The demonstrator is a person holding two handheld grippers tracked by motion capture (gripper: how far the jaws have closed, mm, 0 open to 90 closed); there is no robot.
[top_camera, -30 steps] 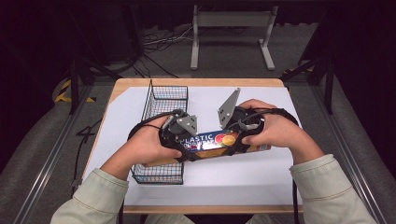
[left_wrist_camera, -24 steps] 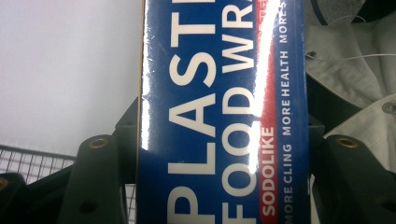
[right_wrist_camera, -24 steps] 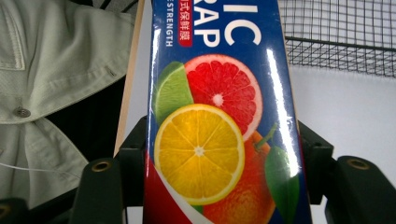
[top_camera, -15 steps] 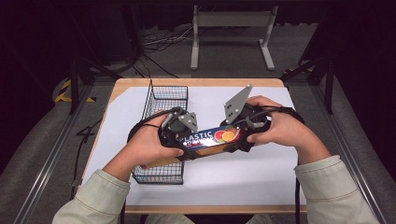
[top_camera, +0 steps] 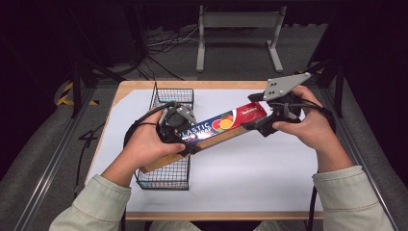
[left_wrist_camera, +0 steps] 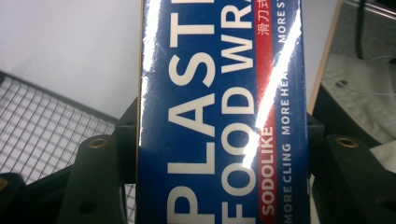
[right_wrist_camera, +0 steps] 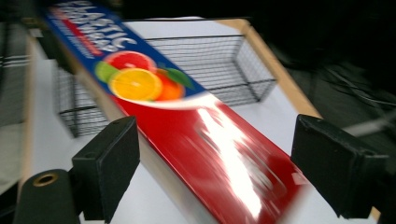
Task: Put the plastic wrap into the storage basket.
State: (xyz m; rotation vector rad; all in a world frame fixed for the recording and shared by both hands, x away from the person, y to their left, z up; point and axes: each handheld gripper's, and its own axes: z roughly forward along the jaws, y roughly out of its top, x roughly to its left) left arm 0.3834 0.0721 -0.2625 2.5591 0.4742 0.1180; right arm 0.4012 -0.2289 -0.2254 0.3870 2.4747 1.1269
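The table [top_camera: 269, 183], under a white sheet, takes up the middle of the high view. On its left part stands the wire basket [top_camera: 166, 178], a long black mesh bin with its far end near the table's far edge; this basket serves as the landmark for everything else.

The box [top_camera: 216, 127] of plastic food wrap is long and narrow, blue at one end, red at the other, with citrus fruit printed between. It hangs in the air at a slant: its blue end lies over the basket's near half, and its red end reaches out to the right of the basket, well clear of it and over bare table. In the right gripper view the box [right_wrist_camera: 196, 126] runs away toward the basket [right_wrist_camera: 224, 70] behind it.

The left gripper [top_camera: 179, 126] sits above the basket's middle and pinches the blue end; in the left gripper view its jaws press both long sides of the box [left_wrist_camera: 219, 116], mesh [left_wrist_camera: 42, 126] showing below left.

The right gripper [top_camera: 269, 122] is to the right of the basket, at the red end. Its jaws have just been opening: they stand spread on either side of the box, clear gaps showing between pads and cardboard.
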